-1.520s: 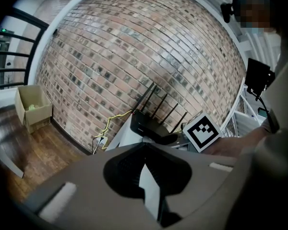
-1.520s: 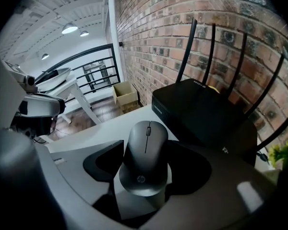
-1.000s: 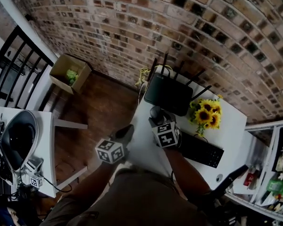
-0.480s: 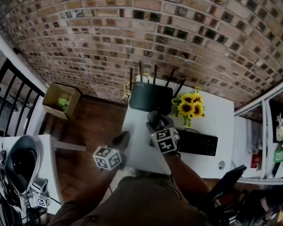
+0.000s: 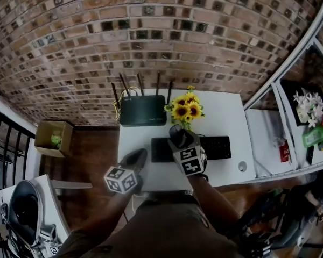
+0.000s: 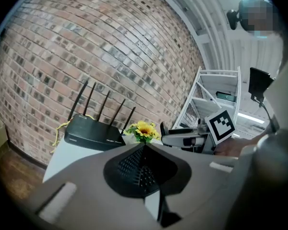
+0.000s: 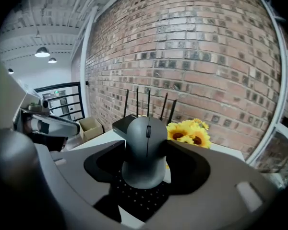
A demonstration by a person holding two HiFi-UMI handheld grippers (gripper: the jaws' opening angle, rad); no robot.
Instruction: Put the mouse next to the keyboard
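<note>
My right gripper (image 5: pixel 178 140) is shut on a dark grey mouse (image 5: pixel 177 131), which it holds in the air over the left half of the black keyboard (image 5: pixel 216 147). The right gripper view shows the mouse (image 7: pixel 145 147) upright between the pads, with its wheel facing the camera. The keyboard lies along the front of the white table (image 5: pixel 229 114). My left gripper (image 5: pixel 138 157) hovers at the table's front left edge. Its jaws meet in the left gripper view (image 6: pixel 144 150) with nothing between them. The right gripper (image 6: pixel 192 139) shows there at the right.
A black router (image 5: pixel 144 110) with several antennas stands at the back left of the table, with sunflowers (image 5: pixel 185 110) beside it, just behind the keyboard. A small white disc (image 5: pixel 242 166) lies right of the keyboard. White shelves (image 5: pixel 307 133) stand to the right and a cardboard box (image 5: pixel 53 137) sits on the floor to the left.
The head view has swung, so the table now sits square and central. My right gripper with the mouse now appears over the keyboard's left half instead of beside the router. The left gripper stays at the front edge.
</note>
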